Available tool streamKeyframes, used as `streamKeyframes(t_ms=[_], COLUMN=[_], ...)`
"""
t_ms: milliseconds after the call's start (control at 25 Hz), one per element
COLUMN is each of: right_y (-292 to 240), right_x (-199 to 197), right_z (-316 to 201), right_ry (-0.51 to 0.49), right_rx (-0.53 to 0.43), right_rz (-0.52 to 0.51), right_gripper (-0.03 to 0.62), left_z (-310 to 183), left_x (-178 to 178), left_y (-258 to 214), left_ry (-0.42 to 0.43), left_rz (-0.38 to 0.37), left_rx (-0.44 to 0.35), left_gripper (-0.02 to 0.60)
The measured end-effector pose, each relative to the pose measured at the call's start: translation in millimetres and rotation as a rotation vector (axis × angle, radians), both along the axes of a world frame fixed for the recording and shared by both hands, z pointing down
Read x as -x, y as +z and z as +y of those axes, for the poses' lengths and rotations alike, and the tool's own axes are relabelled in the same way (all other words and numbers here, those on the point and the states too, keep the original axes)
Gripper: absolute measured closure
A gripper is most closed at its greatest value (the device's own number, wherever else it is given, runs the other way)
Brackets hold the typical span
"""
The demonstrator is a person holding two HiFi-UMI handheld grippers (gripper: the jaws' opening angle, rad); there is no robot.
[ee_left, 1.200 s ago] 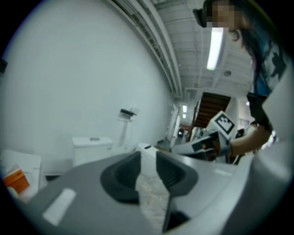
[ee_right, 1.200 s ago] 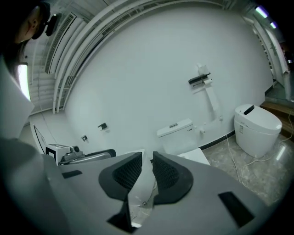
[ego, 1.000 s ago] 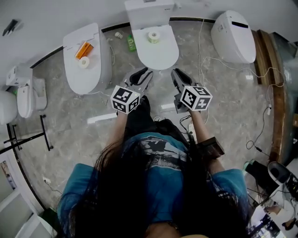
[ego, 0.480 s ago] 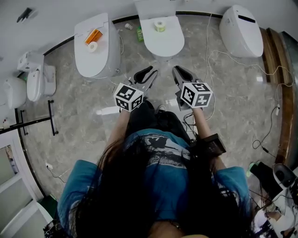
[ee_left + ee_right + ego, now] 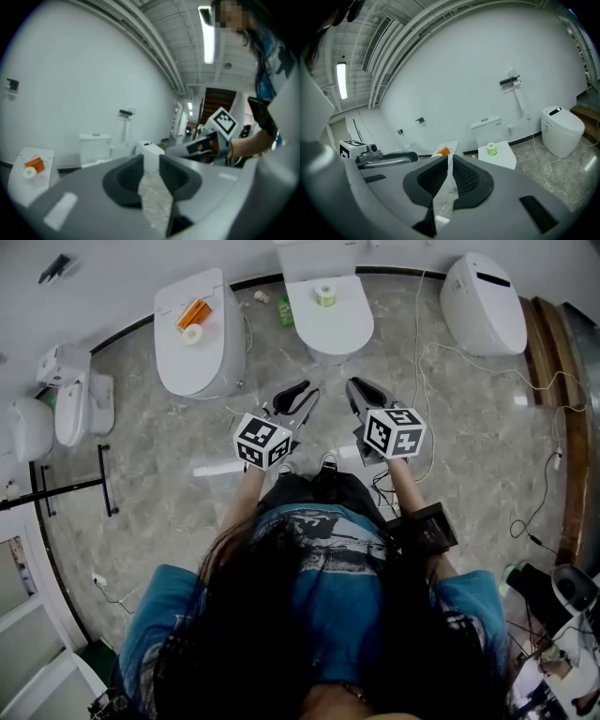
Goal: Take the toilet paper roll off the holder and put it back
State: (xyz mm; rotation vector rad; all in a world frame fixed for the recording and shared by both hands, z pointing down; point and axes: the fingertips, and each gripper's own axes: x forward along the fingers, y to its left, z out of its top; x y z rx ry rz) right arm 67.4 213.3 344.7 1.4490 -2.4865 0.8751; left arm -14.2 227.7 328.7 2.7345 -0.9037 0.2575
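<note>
Shows three toilets along the curved wall, lids down: left toilet (image 5: 183, 367), middle toilet (image 5: 330, 334), right toilet (image 5: 483, 306). Counts two toilet paper rolls, neither on a holder: left roll (image 5: 192, 334) on the left lid, just beside one orange box (image 5: 192, 311), and middle roll (image 5: 325, 294) on the middle lid. Adds one green bottle (image 5: 284, 310) on the floor between those two toilets.

Holds both grippers low over the marble floor (image 5: 159, 446), well apart from both rolls, each with one marker cube. Left gripper (image 5: 292, 395): fingers slightly apart, only floor between. Right gripper (image 5: 366, 395): fingers drawn together to a slit, gripping nothing.

Leaves the small print on the middle cistern (image 5: 319, 247) unread, too small to make out.
</note>
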Motion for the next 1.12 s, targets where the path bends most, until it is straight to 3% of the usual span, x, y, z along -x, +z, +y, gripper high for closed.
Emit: streamKeyframes(t_ms=[320,1120], right_y=[1.7,-2.6], right_x=[42.3,91.4], right_z=[18.0,34.1], right_ry=[0.004,-0.014], right_rx=[0.013,0.007], right_rz=[0.035,0.064], right_gripper=[0.548,0.548], left_z=[15.3,33.7], left_x=[39.3,79.6], left_y=[-5.3,-10.3], left_ry=[0.021,0.038], left_rz=[0.024,0.033], left_rx=[0.0,-0.017], left_gripper=[0.48,0.48])
